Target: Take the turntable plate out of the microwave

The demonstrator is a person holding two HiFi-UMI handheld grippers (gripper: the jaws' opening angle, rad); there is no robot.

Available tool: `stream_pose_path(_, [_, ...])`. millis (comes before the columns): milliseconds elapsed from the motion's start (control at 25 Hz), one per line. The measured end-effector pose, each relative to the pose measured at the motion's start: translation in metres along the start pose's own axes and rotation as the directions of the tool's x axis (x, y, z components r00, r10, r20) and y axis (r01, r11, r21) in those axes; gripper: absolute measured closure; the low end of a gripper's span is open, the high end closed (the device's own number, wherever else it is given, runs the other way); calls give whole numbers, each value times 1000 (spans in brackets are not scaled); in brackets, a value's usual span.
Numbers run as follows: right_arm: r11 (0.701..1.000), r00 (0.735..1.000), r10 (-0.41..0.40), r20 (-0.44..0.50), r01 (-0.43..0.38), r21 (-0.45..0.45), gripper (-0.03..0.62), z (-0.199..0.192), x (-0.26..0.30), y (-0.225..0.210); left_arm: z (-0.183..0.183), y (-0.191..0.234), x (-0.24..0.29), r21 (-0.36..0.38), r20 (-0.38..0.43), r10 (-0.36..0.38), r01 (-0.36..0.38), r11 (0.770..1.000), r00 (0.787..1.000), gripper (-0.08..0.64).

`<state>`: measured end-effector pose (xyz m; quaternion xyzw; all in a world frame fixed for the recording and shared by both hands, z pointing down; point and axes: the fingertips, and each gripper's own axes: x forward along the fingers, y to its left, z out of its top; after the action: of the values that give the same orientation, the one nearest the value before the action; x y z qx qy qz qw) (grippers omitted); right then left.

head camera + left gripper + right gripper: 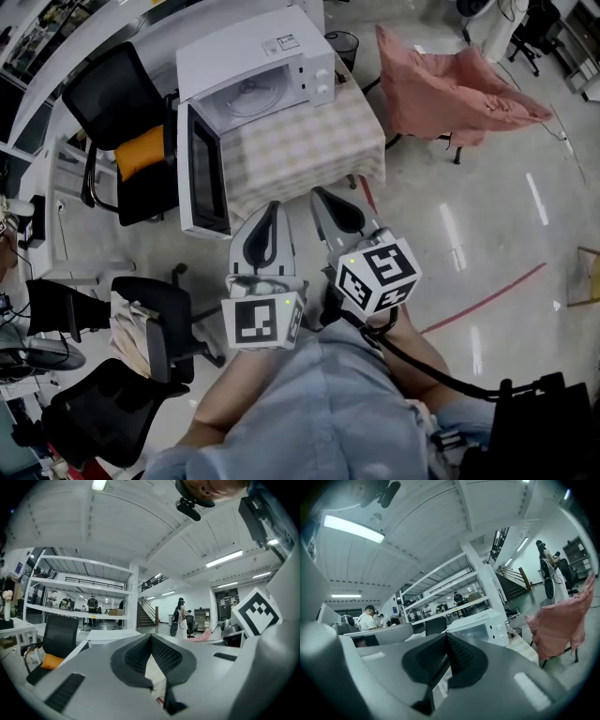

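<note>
A white microwave (pixel 262 56) stands on a table with a checked cloth (pixel 309 150), its door (pixel 202 178) swung open to the left. The glass turntable plate (pixel 251 97) lies inside the cavity. My left gripper (pixel 272 210) and right gripper (pixel 324 197) hang side by side short of the table's near edge and point at it. Both are shut with nothing between the jaws. In the left gripper view the left gripper (pixel 151 638) shows its tips touching. The right gripper (pixel 446 637) looks past its tips at the microwave (pixel 480 625).
A black chair with an orange cushion (pixel 127 141) stands left of the open door. A chair draped with pink cloth (pixel 450 89) is to the right of the table. More black chairs (pixel 141 337) crowd the lower left. People (pixel 180 616) stand far off.
</note>
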<state>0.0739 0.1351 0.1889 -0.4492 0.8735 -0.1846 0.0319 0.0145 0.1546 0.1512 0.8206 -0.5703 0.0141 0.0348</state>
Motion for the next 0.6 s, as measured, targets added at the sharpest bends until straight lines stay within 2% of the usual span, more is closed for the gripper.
stream_pose_path(280, [999, 999, 40, -2, -40, -5, 591, 11, 30, -19, 1, 6, 31, 18, 5, 24, -24, 1000, 1000, 554])
stream_pose_path(600, [999, 999, 37, -29, -38, -37, 591, 15, 74, -45, -4, 38, 76, -20, 30, 54, -53, 998, 998, 554])
